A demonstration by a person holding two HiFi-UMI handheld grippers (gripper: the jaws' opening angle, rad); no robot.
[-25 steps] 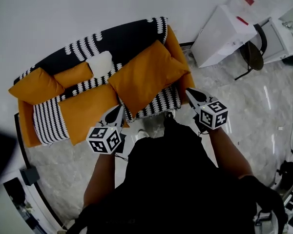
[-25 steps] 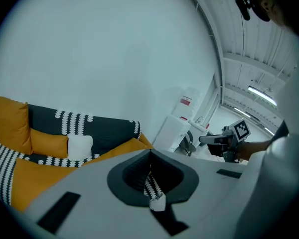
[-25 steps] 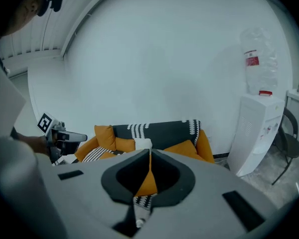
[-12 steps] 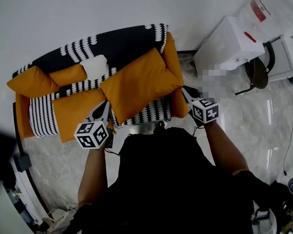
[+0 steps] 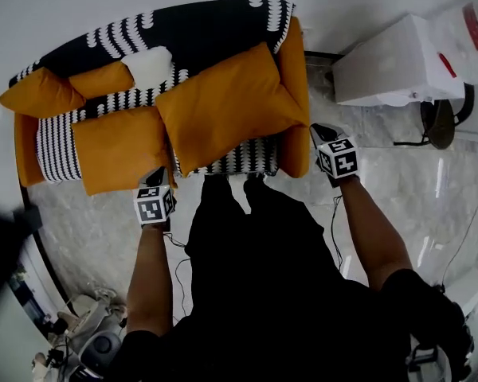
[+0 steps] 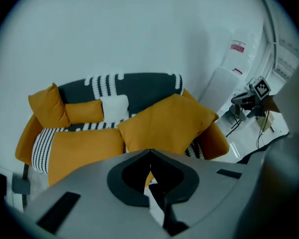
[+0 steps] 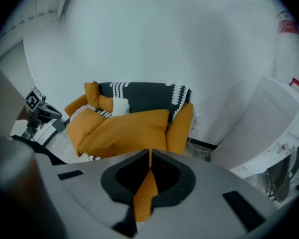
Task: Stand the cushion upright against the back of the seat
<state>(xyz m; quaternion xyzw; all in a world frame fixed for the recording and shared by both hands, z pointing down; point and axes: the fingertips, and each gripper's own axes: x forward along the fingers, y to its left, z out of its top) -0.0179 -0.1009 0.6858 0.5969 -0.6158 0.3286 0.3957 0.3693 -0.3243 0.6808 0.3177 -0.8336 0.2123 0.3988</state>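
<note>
At centre left of the head view, the left gripper [image 5: 156,177] hung by the front edge of the sofa [image 5: 199,34], its jaws pressed together and empty. The large orange cushion [image 5: 223,106] lay slanted across the seat at centre, its right corner against the armrest [image 5: 296,153]. At right, the right gripper [image 5: 319,131] was likewise closed on nothing.

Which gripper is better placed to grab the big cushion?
Left, probably: the left gripper is by a front corner of the cushion; the right gripper is beyond the armrest. Both shut.
</note>
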